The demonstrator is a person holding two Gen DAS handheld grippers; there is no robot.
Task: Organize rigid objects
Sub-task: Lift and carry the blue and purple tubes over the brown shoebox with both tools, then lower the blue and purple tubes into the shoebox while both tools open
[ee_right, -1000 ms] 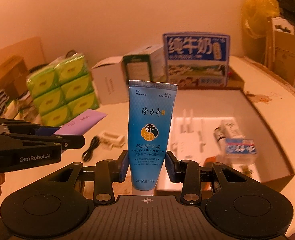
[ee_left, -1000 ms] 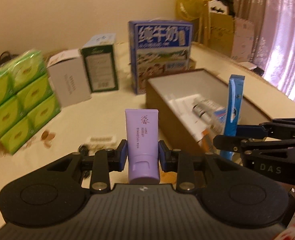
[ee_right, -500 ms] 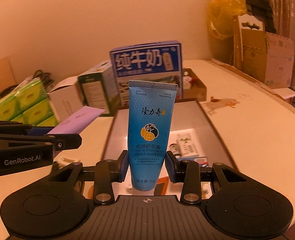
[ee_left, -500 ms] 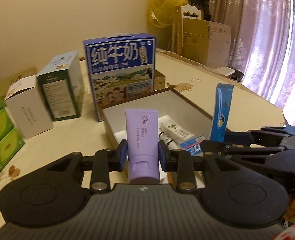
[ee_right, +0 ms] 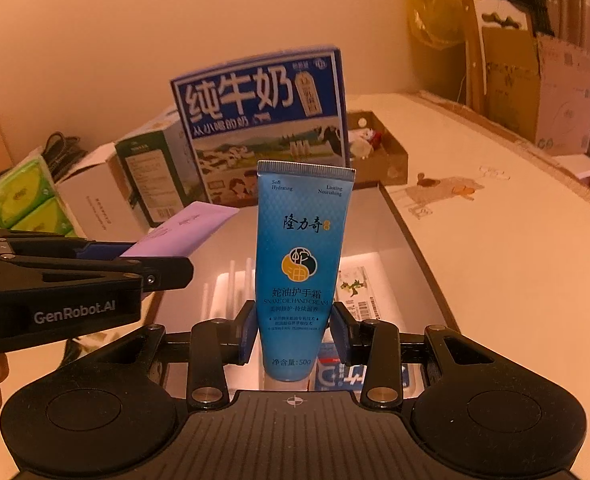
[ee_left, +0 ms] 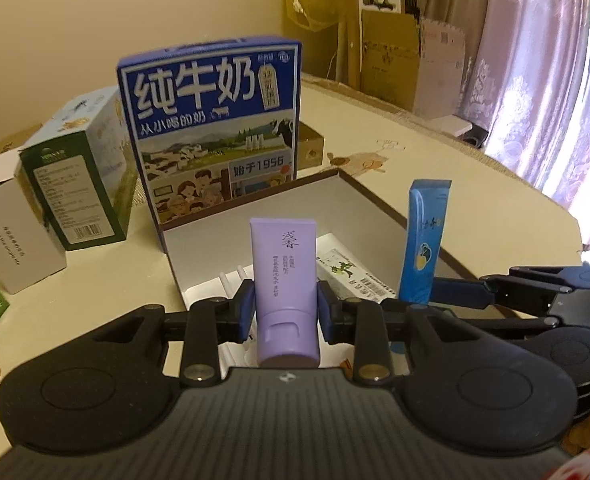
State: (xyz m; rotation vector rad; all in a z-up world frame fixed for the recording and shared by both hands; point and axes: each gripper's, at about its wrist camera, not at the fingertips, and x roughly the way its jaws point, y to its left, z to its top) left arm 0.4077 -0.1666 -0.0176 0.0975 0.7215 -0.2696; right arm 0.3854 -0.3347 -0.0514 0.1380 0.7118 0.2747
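My left gripper (ee_left: pixel 285 314) is shut on a purple tube (ee_left: pixel 285 280), held upright with its cap toward the camera. My right gripper (ee_right: pixel 293 330) is shut on a blue hand cream tube (ee_right: pixel 301 264), also upright. Both hover side by side over the near end of an open brown box (ee_left: pixel 359 192) with a pale inside. In that box lie a white carton with a green print (ee_left: pixel 347 270), thin white sticks (ee_left: pixel 231 280) and a small blue-and-white pack (ee_right: pixel 335 376). From the left wrist view the blue tube (ee_left: pixel 425 240) stands at the right.
A blue milk carton (ee_left: pixel 215 120) stands just behind the open box. A green box (ee_left: pixel 79 184) and a white box (ee_left: pixel 7 236) stand left of it, with green tissue packs (ee_right: pixel 19 196) further left. A small cardboard tray (ee_right: pixel 383 152) sits behind. Cardboard boxes (ee_left: pixel 391 60) and a curtain (ee_left: pixel 543 60) stand beyond the table.
Both grippers, still holding their tubes, have swept to the right, from over the bare table beside the open box to above its inside. The tissue packs have slid out to the left.
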